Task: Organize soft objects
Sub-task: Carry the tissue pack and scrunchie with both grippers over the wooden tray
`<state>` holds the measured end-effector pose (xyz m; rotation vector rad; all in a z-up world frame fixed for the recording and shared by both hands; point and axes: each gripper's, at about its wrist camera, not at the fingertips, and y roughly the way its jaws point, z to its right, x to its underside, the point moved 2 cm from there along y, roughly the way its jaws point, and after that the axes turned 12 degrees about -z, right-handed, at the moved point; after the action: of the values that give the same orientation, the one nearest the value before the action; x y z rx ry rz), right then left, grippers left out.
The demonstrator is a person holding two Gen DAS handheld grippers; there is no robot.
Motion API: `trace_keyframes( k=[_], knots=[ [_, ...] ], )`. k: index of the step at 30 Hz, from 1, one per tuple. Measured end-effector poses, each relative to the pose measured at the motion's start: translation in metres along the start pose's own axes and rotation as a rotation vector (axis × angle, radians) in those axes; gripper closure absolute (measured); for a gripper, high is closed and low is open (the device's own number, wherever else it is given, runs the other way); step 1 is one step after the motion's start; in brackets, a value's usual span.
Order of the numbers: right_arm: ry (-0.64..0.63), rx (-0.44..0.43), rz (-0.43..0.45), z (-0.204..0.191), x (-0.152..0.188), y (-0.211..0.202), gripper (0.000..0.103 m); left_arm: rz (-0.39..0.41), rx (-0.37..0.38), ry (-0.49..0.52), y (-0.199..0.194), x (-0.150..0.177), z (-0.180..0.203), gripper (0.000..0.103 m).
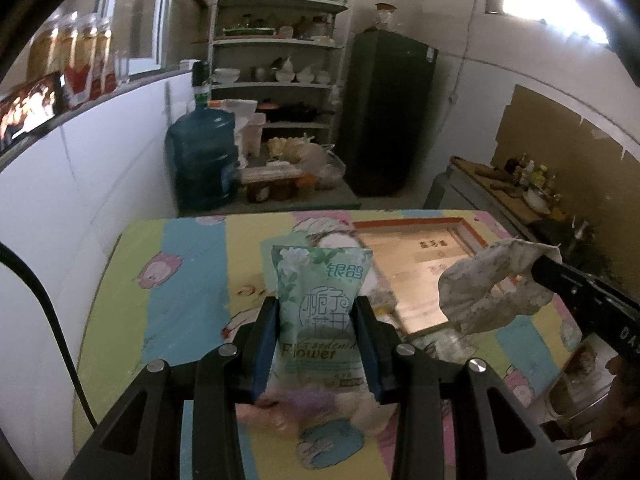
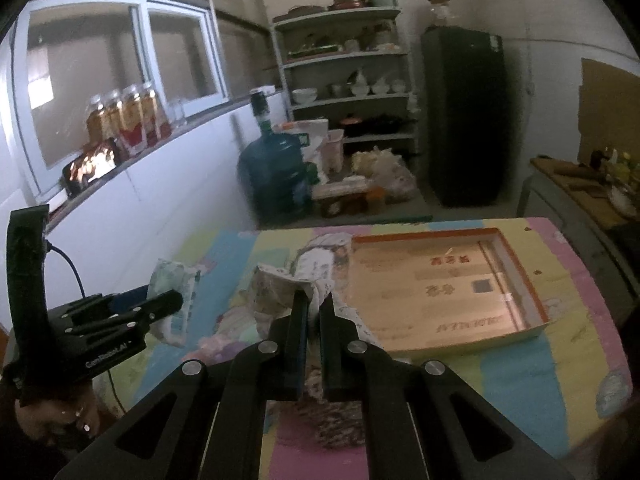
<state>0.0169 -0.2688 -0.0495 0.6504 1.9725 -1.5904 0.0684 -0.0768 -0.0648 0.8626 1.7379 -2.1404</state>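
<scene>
Holding one soft item apiece, both grippers hang above the bench [image 1: 192, 264] with its cartoon-print cover. The left gripper [image 1: 318, 312] has its jaws partly closed on a green tissue pack [image 1: 320, 288], upright between the pads; the right gripper [image 2: 314, 300] has its jaws pinched shut on a pale patterned cloth [image 2: 276, 288] that droops from the tips. The shallow cardboard tray [image 2: 536, 304] beside them looks empty, so by appearances neither item is put away yet.

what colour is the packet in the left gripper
Pale green with white flowers, the tissue packet shows best in the left wrist view.
</scene>
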Motion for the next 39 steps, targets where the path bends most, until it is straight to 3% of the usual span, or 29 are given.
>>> trace_keyframes(
  k=[14, 21, 39],
  knots=[
    [0.053, 0.026, 0.028, 0.083, -0.024, -0.003, 0.098, 0.007, 0.046, 0.043, 0.033, -0.038, 0.080, 0.065],
    [0.079, 0.016, 0.001, 0.130, -0.029, 0.014, 0.098, -0.044, 0.053, 0.032, 0.071, -0.049, 0.117, 0.065],
    [0.130, -0.010, -0.084, 0.230, -0.037, 0.074, 0.098, -0.105, -0.026, 0.024, 0.152, -0.068, 0.182, 0.065]
  ],
)
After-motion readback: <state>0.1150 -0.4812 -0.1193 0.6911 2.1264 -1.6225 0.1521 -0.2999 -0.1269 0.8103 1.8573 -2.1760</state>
